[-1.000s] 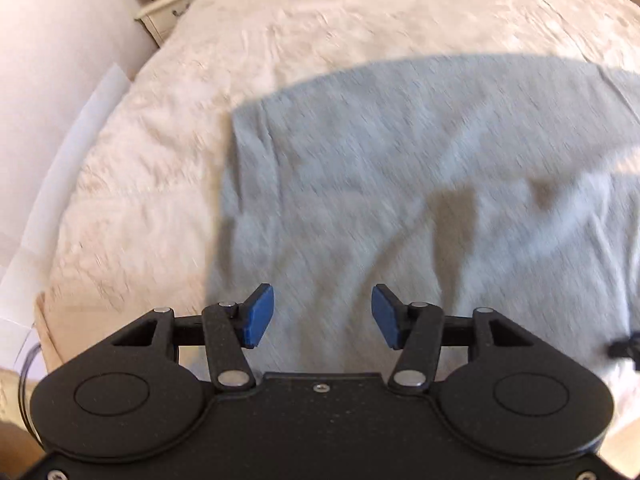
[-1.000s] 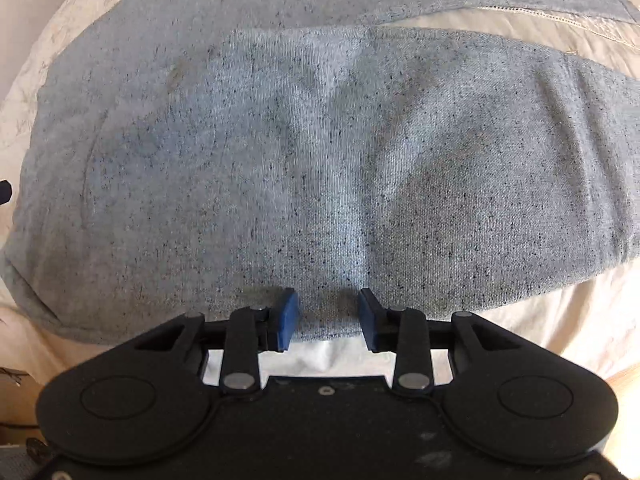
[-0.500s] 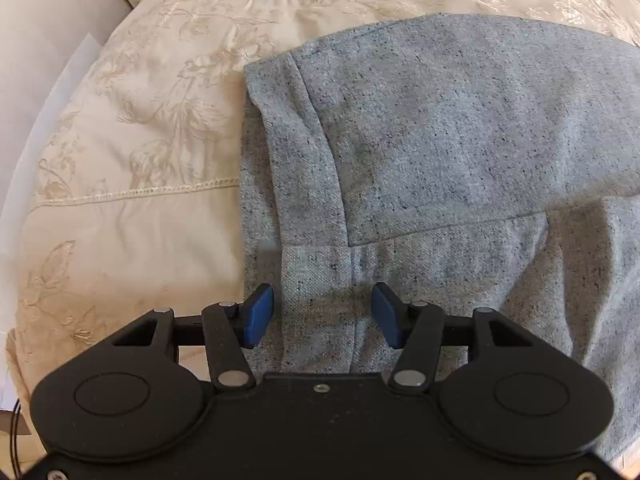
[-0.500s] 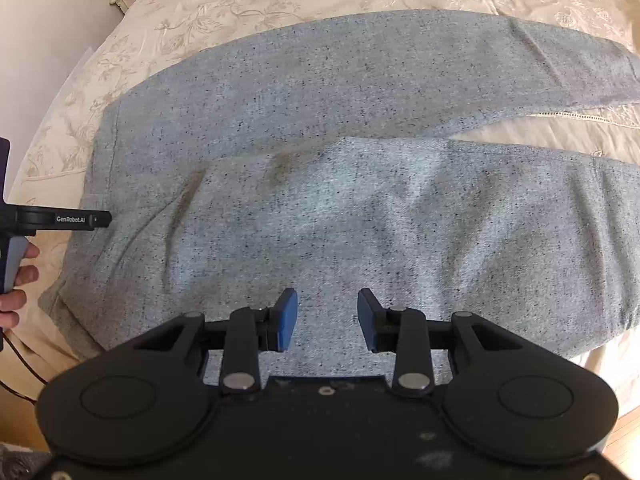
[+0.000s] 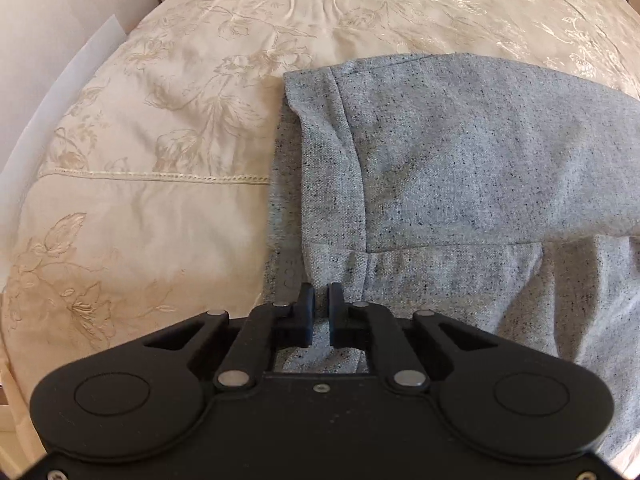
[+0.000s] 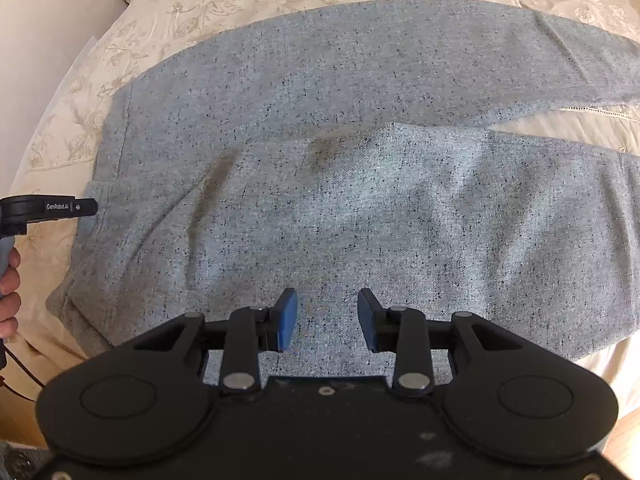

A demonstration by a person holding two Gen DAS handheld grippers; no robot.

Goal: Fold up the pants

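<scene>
left claw [image 5: 319,304]: pinched narrow on the waistband corner of the pants [image 5: 460,168], cloth caught between its fingers
right claw [image 6: 327,318]: spread wide, holding nothing, low over the near leg
pants: grey speckled knit, lying flat across the bed [image 5: 140,140], legs running off to the right, a slim gap of bedspread between them
feel: looks soft, limp and light; likely to sag and drag rather than slide
where to grip: hems, waistband and seams, where the cloth is doubled; a mid-panel pinch would probably bunch
person's hand [image 6: 8,292]: on the left handle
</scene>
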